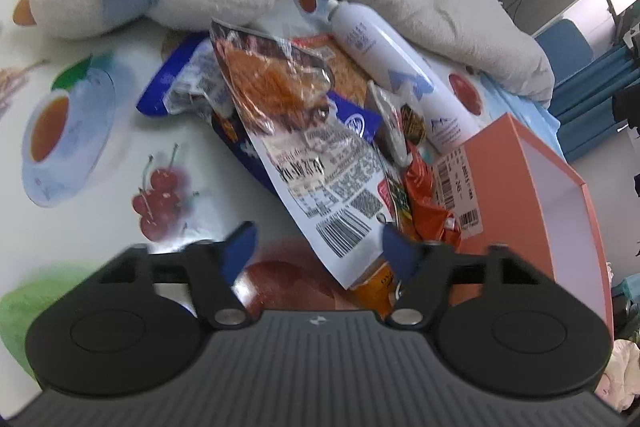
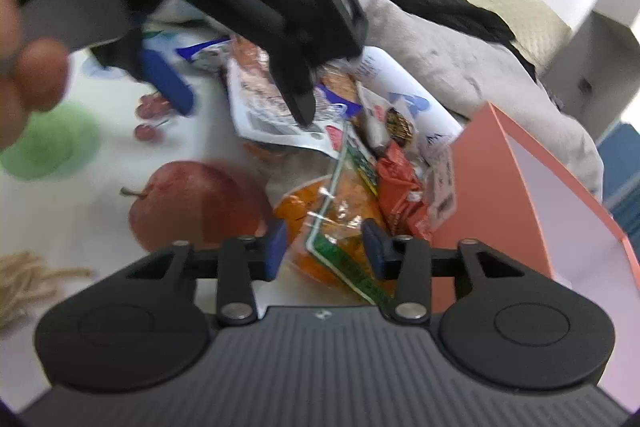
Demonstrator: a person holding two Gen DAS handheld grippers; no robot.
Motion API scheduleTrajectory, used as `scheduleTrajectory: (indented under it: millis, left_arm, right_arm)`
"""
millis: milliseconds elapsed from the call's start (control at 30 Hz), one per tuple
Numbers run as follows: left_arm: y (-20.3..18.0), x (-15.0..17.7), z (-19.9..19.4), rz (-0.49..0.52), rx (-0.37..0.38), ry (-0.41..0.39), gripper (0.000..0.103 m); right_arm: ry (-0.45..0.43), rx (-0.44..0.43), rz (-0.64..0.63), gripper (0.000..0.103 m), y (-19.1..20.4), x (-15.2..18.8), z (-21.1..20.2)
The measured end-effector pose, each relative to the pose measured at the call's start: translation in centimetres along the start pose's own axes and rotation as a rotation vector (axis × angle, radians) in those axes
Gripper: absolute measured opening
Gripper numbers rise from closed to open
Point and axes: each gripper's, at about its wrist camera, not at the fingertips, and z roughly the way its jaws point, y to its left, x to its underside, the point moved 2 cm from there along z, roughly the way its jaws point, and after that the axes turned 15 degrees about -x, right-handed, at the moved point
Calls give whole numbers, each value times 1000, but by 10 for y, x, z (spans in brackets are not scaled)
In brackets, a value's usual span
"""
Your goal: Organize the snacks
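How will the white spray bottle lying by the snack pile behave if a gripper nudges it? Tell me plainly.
The white spray bottle lies on its side and looks round and smooth, so it would probably roll rather than slide. Its lower end seems to rest against the orange box, which may stop it that way. The glossy surface could slip between pads.

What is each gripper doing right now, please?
Left gripper: open, white snack packet between its fingers, not pinched.
Right gripper: open around the orange snack bag, not yet clamped.
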Motion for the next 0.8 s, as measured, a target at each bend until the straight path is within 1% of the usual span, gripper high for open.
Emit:
scheduleTrajectory:
  millis: [67, 133, 167, 233, 300, 333, 367, 567, 633, 700, 800]
  left_arm:
    - [-1, 3, 4, -10, 3, 5, 59]
    - [-2, 4, 5, -13, 2, -7, 53]
    - [-4, 5, 5, -3, -3, -16, 43]
    - [-7, 7, 1, 18, -18, -35, 37]
    - [-7, 8, -5, 12, -23, -48, 18]
    - [-7, 8, -8, 10, -18, -54, 15]
    - [-6, 8, -11, 8, -12, -63, 13]
    - [-1, 22, -26, -11, 25, -65, 11]
    - [3, 29, -31, -27, 16, -68, 11]
    - [5, 38, -38, -42, 27, -70, 11]
    - [7, 50, -51, -41, 26, -75, 11]
  right_arm:
    - [-1, -3, -2, 36, 1, 0, -2]
    - [-1, -6, -4, 32, 0, 0, -3]
    - [-1, -2, -11, 29, 1, 0, -4]
    - [1, 1, -19, 24, 3, -1, -9]
    - [3, -5, -18, 21, 2, -4, -14]
    - [1, -2, -23, 18, 2, -5, -17]
    - [1, -4, -25, 13, 1, -5, -17]
    - [6, -4, -20, 10, 0, -7, -36]
    - [9, -9, -12, 10, -1, -8, -42]
    - [14, -17, -8, 9, -1, -7, -48]
    - [9, 0, -22, 7, 0, -5, -58]
